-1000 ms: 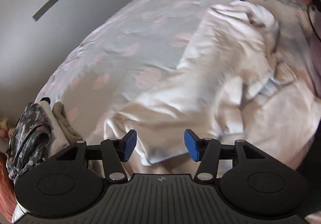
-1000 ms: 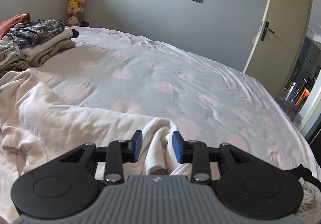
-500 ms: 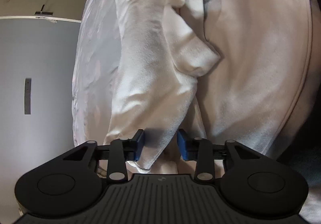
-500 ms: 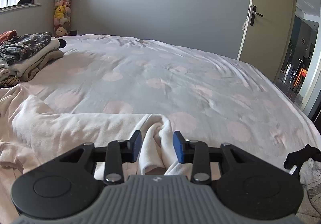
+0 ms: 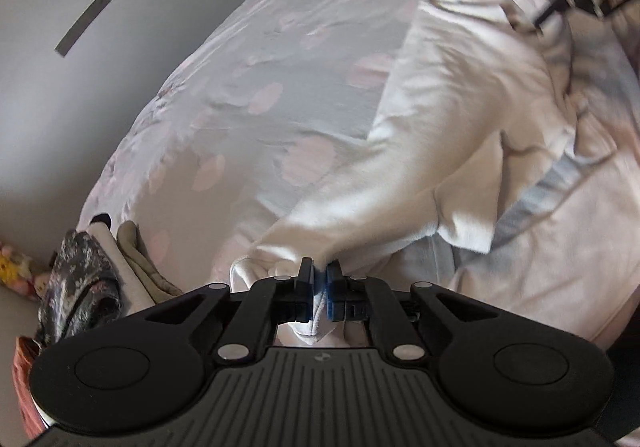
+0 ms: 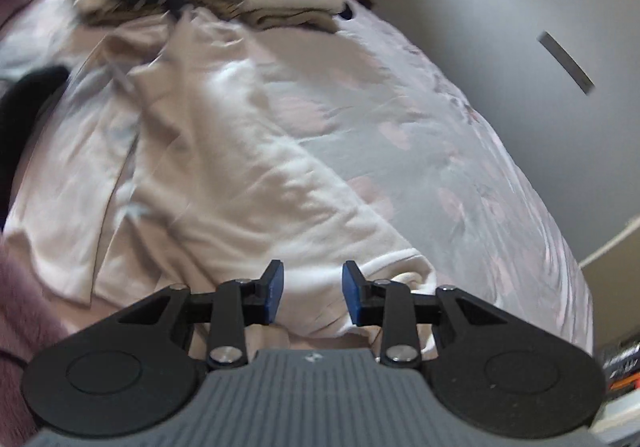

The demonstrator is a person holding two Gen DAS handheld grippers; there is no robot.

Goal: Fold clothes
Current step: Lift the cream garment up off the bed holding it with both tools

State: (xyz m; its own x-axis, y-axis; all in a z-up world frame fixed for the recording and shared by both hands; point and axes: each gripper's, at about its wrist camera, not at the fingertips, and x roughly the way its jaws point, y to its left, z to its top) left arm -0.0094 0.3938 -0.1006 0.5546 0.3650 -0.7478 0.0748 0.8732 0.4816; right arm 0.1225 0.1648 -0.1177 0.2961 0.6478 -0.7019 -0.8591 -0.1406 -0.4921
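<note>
The left tool (image 5: 319, 279) has its two blue pads pressed together on an edge of the one cream-white fleece garment (image 5: 452, 135), while the right tool (image 6: 311, 295) stands wide open above another edge of it, holding nothing. The garment lies spread across the grey bed cover with pink dots (image 5: 256, 103). One pile of folded clothes (image 5: 92, 271) sits near the bed's far corner.

Both wrist cams low, facing bed (image 5: 248, 95)

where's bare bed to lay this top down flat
Bare spotted duvet lies between the cream top and the grey wall. It is crowded at the folded pile in the corner. The left gripper pinches the top; the right gripper is open.
</note>
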